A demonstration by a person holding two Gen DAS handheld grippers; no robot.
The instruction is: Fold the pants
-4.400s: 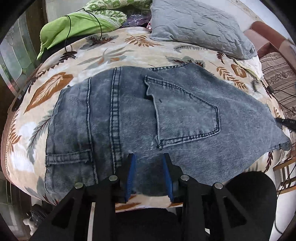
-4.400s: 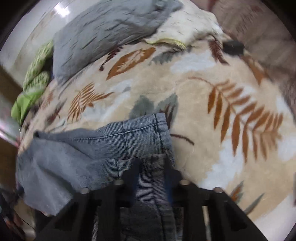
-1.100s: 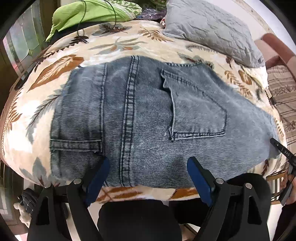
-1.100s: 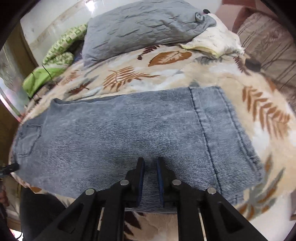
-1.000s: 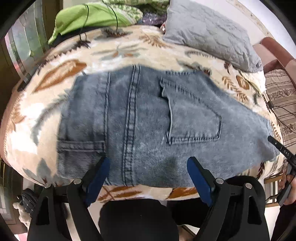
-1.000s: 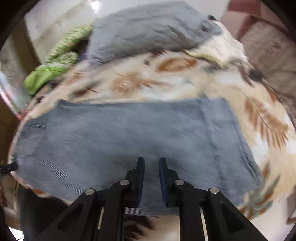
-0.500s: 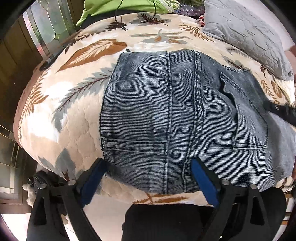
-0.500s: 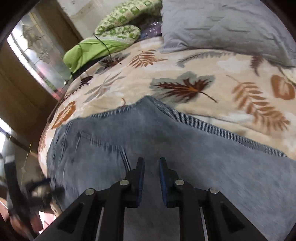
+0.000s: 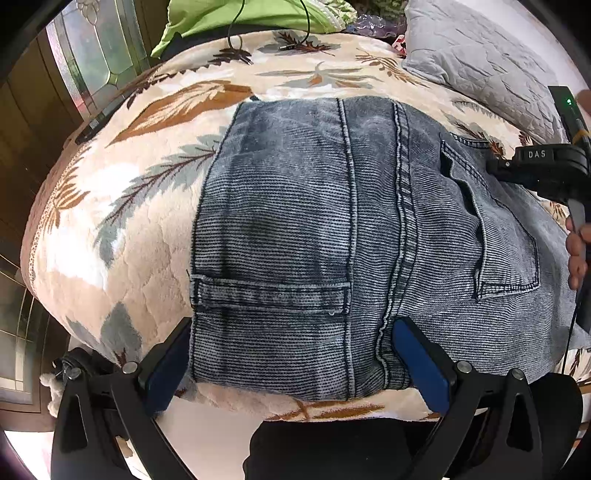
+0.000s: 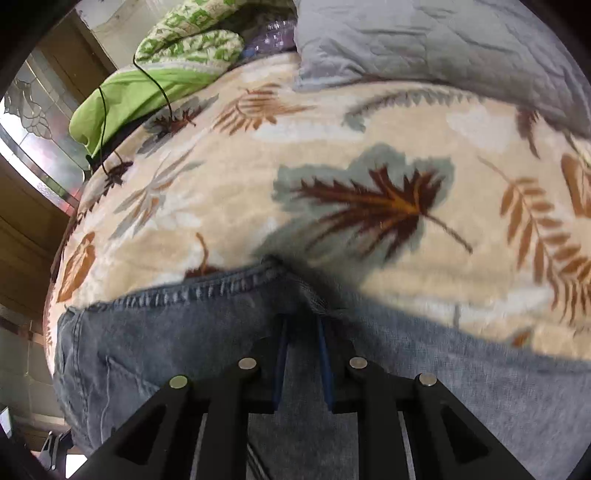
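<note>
Grey-blue jeans (image 9: 332, 229) lie folded flat on a leaf-patterned blanket (image 9: 122, 206), back pocket up. My left gripper (image 9: 291, 343) is wide open at the near waistband corner, its blue pads on either side of the denim edge, holding nothing. My right gripper (image 10: 301, 325) hovers low over the far edge of the jeans (image 10: 166, 350) at the crotch seam, its jaws a narrow gap apart with nothing clearly held. It also shows in the left wrist view (image 9: 543, 166), over the back pocket.
A grey pillow (image 9: 480, 62) and a green cloth (image 9: 236, 18) with a black cable lie at the back of the bed. A glass-panelled wooden door (image 9: 92, 55) stands at left. The bed's near edge drops off below the jeans.
My left gripper opened earlier and has shifted left to the waistband corner. My right gripper let go of the leg fabric and swung over to the far edge near the crotch seam.
</note>
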